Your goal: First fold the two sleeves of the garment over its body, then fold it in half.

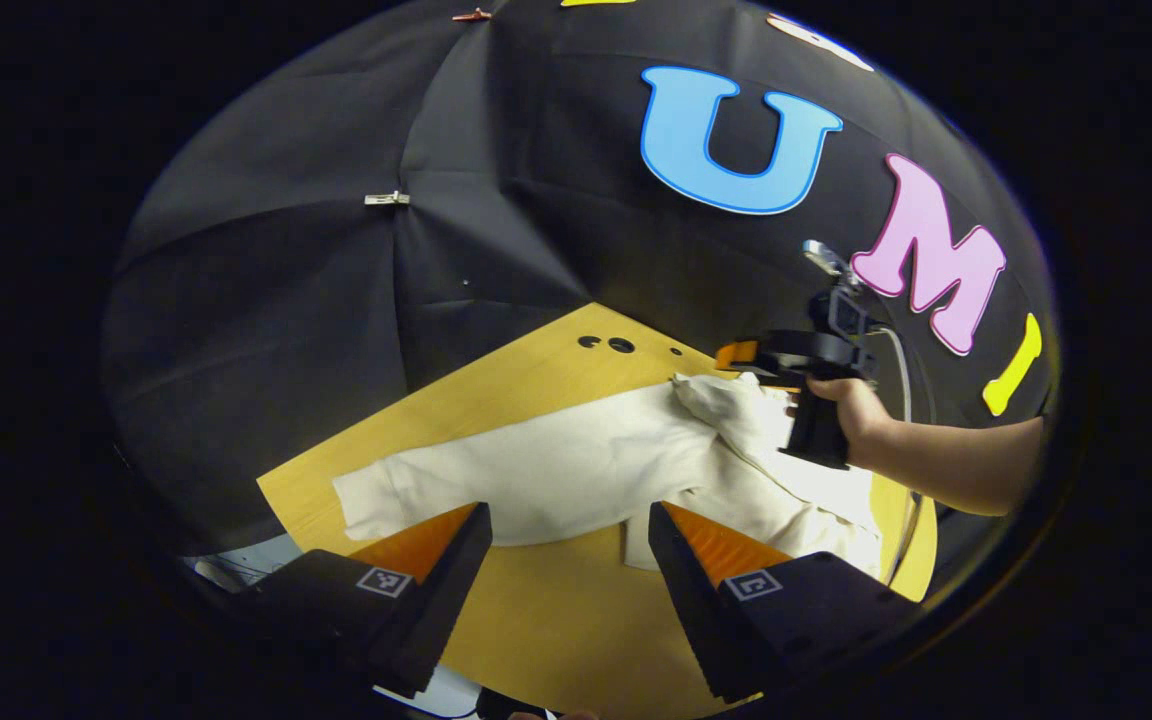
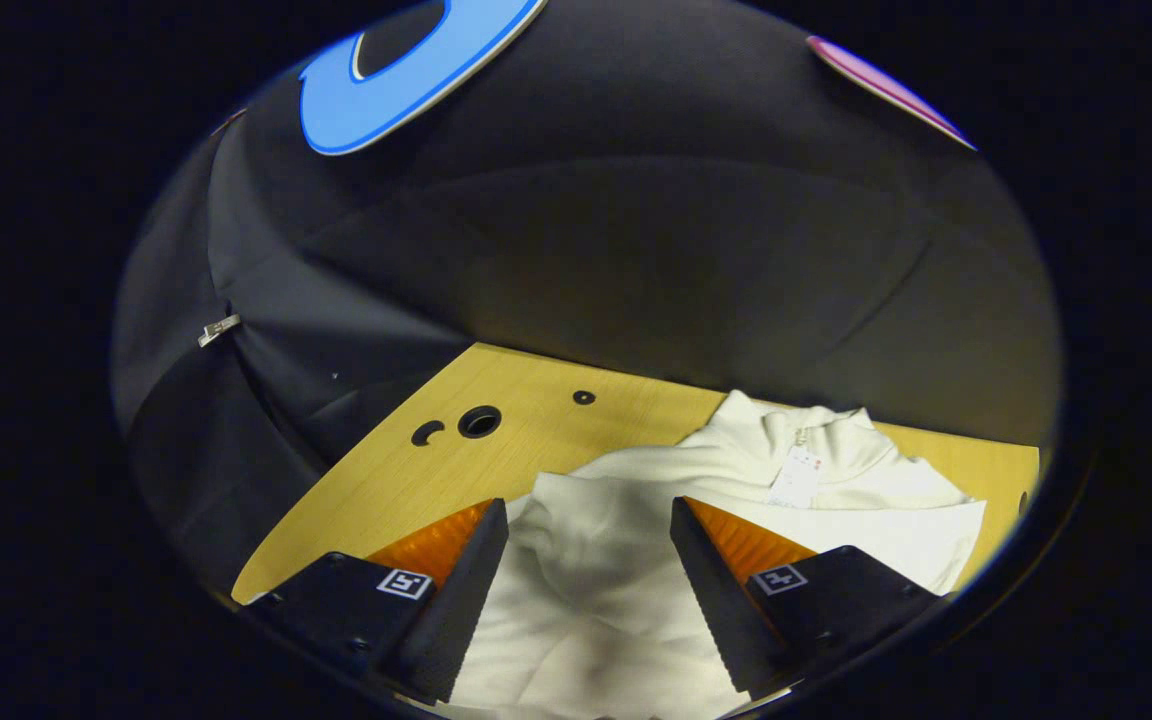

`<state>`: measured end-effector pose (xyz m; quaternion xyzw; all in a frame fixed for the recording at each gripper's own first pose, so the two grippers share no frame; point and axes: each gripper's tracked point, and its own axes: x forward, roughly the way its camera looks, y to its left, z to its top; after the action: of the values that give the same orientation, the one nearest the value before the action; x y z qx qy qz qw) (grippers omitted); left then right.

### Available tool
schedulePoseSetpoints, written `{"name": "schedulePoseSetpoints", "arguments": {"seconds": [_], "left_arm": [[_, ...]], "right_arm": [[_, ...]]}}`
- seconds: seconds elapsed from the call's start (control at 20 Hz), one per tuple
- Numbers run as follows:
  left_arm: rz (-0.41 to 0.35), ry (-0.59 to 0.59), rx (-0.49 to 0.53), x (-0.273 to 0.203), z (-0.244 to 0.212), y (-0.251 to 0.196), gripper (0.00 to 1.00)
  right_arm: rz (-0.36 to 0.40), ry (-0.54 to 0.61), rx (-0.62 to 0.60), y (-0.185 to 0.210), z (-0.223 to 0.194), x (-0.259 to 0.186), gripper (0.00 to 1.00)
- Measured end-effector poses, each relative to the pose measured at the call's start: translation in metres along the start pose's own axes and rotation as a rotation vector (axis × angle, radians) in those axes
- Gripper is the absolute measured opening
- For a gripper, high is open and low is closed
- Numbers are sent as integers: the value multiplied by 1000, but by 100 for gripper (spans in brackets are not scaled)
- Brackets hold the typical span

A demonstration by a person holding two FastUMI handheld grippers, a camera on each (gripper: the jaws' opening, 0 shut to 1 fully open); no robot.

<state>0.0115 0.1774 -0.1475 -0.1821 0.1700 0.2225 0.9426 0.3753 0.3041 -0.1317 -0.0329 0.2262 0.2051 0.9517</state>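
Two grippers work over one cream-white, soft knit long-sleeved garment (image 1: pixel 576 470) that lies spread on the pale yellow wooden desk (image 1: pixel 556 610) in front of the black cloth wall. In the left gripper view the garment stretches across the desk's middle: one sleeve (image 1: pixel 406 485) reaches out flat toward the desk's left edge, its cuffed end squared off, while the body runs to the right, where the cloth is bunched and rumpled into thick folds. The left gripper (image 1: pixel 569 545) hovers near the garment's lower hem, its jaws apart with nothing between them — bare desk and the hem's edge show in the gap. Farther off on the right, a person's hand (image 1: pixel 851 410) grips the handle of the right gripper (image 1: pixel 736 365), which sits just above the garment's raised, crumpled corner; from this angle I cannot tell whether it touches the cloth. In the right gripper view its jaws stand apart over the white fabric, which fills the gap between them without being pinched, and the cloth there is puckered into soft wrinkles. Beyond lies the garment's stand-up collar (image 2: pixel 806 440) with a small white tag (image 2: pixel 796 475) hanging at the neck opening. Three dark round holes (image 2: pixel 479 421) pierce the desk near its far left corner, well apart from the garment.
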Motion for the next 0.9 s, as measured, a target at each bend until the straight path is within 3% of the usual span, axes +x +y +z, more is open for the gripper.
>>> {"name": "schedulePoseSetpoints", "arguments": {"seconds": [0.35,0.5,0.7,0.9], "left_arm": [[217,12,27,49,1,67,97],[277,27,-22,68,-7,92,97],[385,71,-70,87,-32,133,97],[430,111,-111,94,-52,162,98]], "right_arm": [[-197,-119,78,-124,47,-93,99],[-283,-173,106,-180,62,-141,99],[-365,-208,77,-232,60,-214,99],[-446,-241,38,-274,53,-284,99]]}}
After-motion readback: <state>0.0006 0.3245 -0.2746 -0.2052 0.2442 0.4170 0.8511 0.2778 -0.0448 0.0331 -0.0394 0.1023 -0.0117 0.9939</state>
